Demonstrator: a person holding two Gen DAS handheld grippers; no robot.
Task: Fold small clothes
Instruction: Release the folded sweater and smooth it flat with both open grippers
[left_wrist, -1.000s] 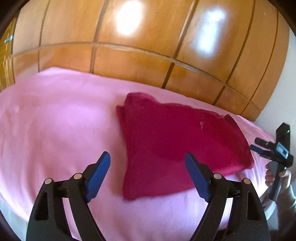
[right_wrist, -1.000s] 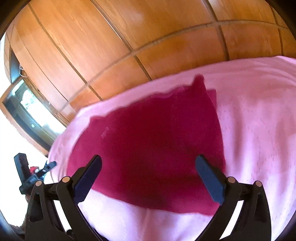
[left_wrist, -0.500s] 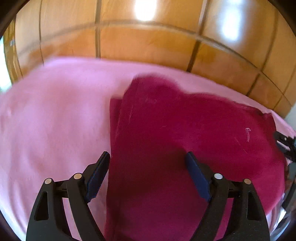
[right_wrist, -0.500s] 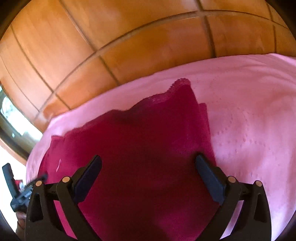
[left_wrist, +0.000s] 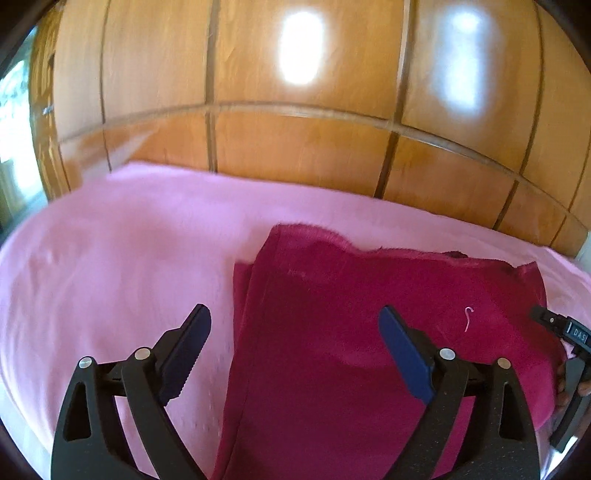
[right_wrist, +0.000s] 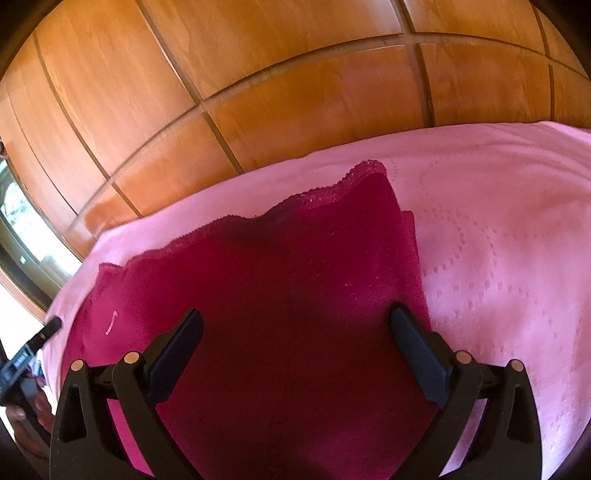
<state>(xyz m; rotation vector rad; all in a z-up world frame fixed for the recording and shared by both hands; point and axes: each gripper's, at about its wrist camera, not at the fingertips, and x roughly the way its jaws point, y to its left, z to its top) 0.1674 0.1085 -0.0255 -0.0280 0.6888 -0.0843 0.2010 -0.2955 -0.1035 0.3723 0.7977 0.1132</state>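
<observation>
A dark red cloth (left_wrist: 351, 332) lies flat on the pink bedspread (left_wrist: 110, 266), folded with a second layer showing along one side. My left gripper (left_wrist: 295, 350) is open and empty, low over the cloth's left edge. In the right wrist view the cloth (right_wrist: 288, 295) has a lace-trimmed far edge. My right gripper (right_wrist: 295, 354) is open and empty, straddling the cloth's near part. The other gripper shows at the right edge of the left wrist view (left_wrist: 569, 369) and at the left edge of the right wrist view (right_wrist: 26, 354).
A glossy wooden panelled wall (left_wrist: 295, 129) runs behind the bed. The bedspread (right_wrist: 498, 258) extends with a dotted pattern to the right of the cloth. A window (right_wrist: 18, 221) shows at far left in the right wrist view.
Both grippers have moved forward and lower over the red cloth, which now fills more of both views. Both stay open.
</observation>
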